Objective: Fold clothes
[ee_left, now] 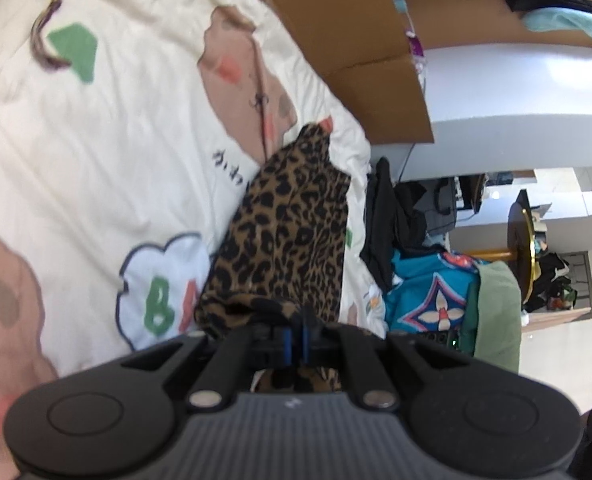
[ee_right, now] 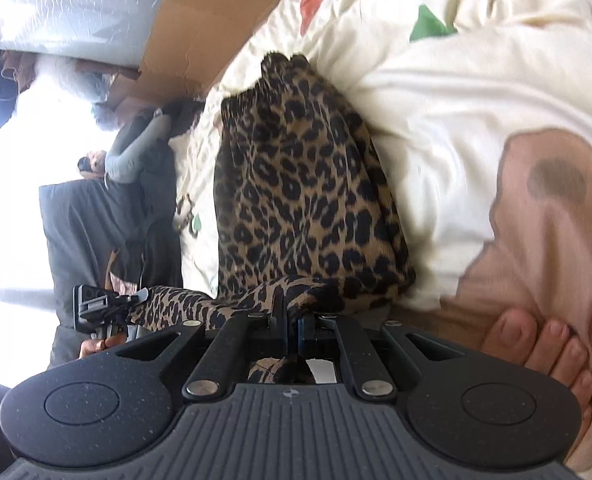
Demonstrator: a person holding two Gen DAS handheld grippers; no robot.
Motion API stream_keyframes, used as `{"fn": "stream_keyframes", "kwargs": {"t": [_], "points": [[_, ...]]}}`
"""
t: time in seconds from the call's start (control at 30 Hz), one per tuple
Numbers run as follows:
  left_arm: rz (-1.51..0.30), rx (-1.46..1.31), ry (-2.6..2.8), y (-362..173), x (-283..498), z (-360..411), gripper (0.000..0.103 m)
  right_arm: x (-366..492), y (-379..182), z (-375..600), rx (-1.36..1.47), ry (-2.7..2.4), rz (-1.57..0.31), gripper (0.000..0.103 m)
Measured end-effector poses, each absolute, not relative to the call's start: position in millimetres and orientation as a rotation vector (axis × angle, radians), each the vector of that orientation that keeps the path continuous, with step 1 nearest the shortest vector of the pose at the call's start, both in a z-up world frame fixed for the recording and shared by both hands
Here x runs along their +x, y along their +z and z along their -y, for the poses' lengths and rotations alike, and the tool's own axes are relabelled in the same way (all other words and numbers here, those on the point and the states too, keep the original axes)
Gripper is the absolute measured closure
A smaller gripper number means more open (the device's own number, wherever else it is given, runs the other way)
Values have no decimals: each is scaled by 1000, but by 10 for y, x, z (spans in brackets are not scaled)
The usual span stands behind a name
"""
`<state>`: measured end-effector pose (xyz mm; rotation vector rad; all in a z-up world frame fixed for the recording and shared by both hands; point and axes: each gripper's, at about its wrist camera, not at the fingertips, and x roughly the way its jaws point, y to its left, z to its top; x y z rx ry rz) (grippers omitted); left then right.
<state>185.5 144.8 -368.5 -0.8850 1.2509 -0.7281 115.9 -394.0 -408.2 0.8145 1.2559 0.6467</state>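
While both hand-held grippers [ee_left: 294, 334] [ee_right: 292, 330] pinch the leopard-print garment [ee_right: 296, 184] over the bed [ee_left: 76, 160], uneven pulling could slip an edge free.

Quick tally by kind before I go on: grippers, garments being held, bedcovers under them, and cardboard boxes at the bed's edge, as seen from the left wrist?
Grippers: 2, left gripper and right gripper, both shut on the garment
Held garments: 1, leopard-print garment
Bedcovers: 1, cream cartoon-print cover
Cardboard boxes: 1, as far as shows
Total: 5
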Motion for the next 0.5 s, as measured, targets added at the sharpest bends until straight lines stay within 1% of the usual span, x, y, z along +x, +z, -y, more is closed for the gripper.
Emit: {"fn": "stream_keyframes", "kwargs": {"t": [0.5], "points": [[-1159,-896,-728,-3686,2109,-1343,98,1402,-4093,3956,822,589,-1185,100]]}}
